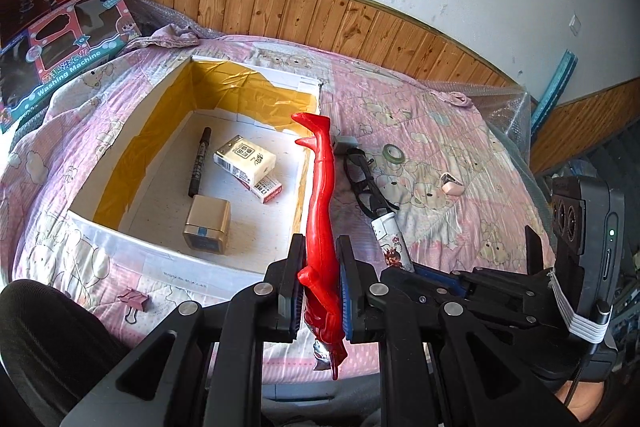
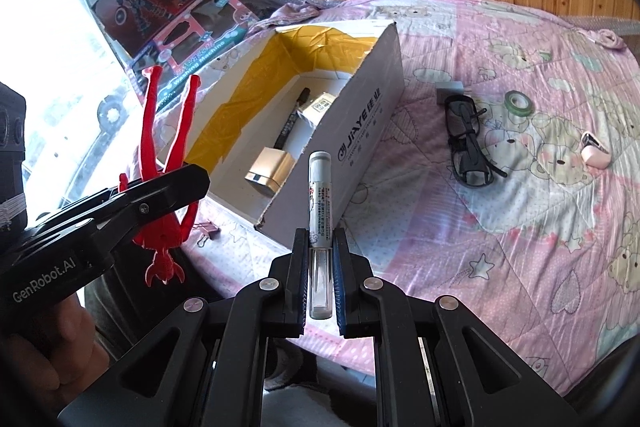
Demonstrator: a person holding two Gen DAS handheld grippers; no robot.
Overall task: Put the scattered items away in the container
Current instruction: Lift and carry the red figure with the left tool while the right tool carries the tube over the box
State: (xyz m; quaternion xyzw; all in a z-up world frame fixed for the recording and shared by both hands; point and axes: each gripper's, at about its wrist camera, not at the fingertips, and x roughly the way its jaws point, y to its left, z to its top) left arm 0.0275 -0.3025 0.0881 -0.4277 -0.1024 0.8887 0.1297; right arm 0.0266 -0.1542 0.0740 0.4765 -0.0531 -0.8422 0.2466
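Left wrist – red figure (image 1: 320, 211) clamped, box (image 1: 96, 227) nr

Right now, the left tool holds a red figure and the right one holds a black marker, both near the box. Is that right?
Not quite. The black marker lies inside the box, as the left wrist view shows. The right tool holds a white tube, seen in the right wrist view. The left tool does hold the red figure.

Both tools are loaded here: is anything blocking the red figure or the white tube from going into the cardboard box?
Nothing visible does. The box is open-topped, and the red figure in the left tool and the white tube in the right tool are held beside it; bare floor remains inside.
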